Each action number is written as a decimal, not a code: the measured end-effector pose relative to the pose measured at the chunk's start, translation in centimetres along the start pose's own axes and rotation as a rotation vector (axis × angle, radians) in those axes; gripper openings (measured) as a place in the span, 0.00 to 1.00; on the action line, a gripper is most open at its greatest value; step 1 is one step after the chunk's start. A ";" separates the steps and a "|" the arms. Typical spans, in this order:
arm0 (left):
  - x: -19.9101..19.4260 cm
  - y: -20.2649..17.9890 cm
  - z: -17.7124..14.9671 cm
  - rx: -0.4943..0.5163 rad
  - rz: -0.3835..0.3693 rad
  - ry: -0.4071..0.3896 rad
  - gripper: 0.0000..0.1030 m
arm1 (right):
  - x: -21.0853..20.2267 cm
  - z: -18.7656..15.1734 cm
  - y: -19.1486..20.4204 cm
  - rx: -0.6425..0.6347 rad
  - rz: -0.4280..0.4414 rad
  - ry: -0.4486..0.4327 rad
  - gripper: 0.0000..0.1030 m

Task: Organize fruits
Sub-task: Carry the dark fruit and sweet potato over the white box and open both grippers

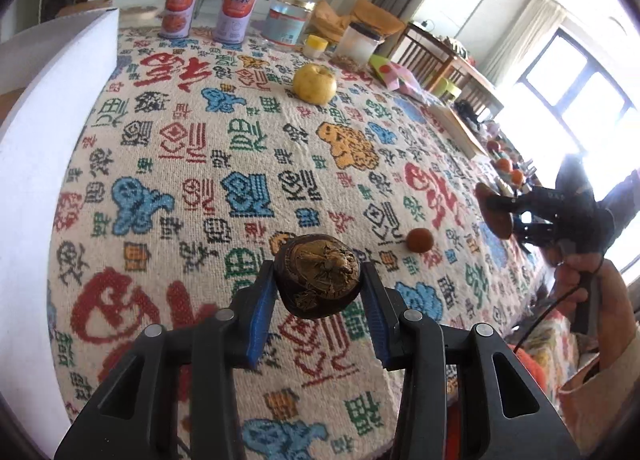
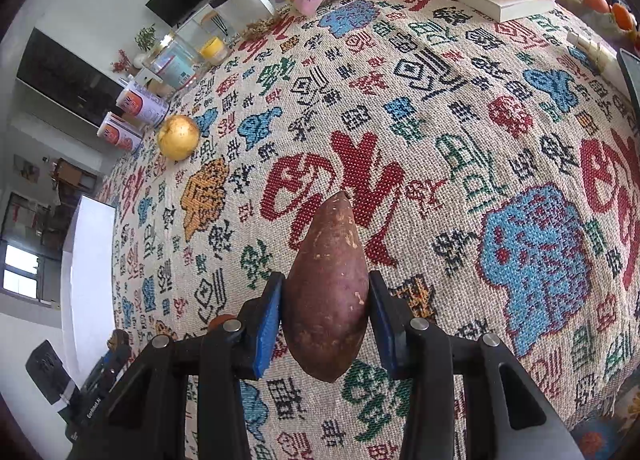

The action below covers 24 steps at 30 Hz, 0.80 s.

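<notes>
Left gripper (image 1: 318, 286) clamped on dark round fruit (image 1: 318, 276), right gripper (image 2: 326, 320) clamped on sweet potato (image 2: 328, 292), long axis along its fingers; pear (image 1: 314, 83) ahead, nearer left.

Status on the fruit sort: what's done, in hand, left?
Done: nothing visibly sorted yet. In hand: left gripper holds a dark round fruit; right gripper holds a sweet potato. Left: yellow apple and small brown fruit sit loose on the tablecloth.
</notes>
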State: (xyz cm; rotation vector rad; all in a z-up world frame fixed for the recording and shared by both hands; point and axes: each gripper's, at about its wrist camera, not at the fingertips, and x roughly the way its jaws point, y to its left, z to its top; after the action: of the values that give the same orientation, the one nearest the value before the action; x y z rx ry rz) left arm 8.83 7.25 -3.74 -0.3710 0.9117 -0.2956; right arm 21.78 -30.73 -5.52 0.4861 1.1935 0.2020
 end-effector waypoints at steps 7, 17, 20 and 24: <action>-13.6 4.0 2.5 -0.212 -0.079 -0.201 0.41 | -1.6 -4.6 12.8 -0.184 0.318 0.050 0.40; -20.5 20.0 3.4 -0.483 0.368 -0.243 0.41 | 4.3 -17.3 39.3 -0.702 0.548 0.220 0.40; -17.9 23.5 1.9 -0.525 0.472 -0.150 0.41 | 6.9 -18.4 44.1 -0.838 0.476 0.189 0.40; -16.0 25.2 0.8 -0.544 0.539 -0.083 0.42 | 11.2 -18.7 47.0 -0.916 0.367 0.185 0.40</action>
State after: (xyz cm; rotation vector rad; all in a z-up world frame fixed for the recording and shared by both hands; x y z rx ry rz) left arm 2.51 36.44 -2.82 -0.6110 0.9667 0.4713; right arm 13.39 19.86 1.60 -0.1349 1.0489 1.0699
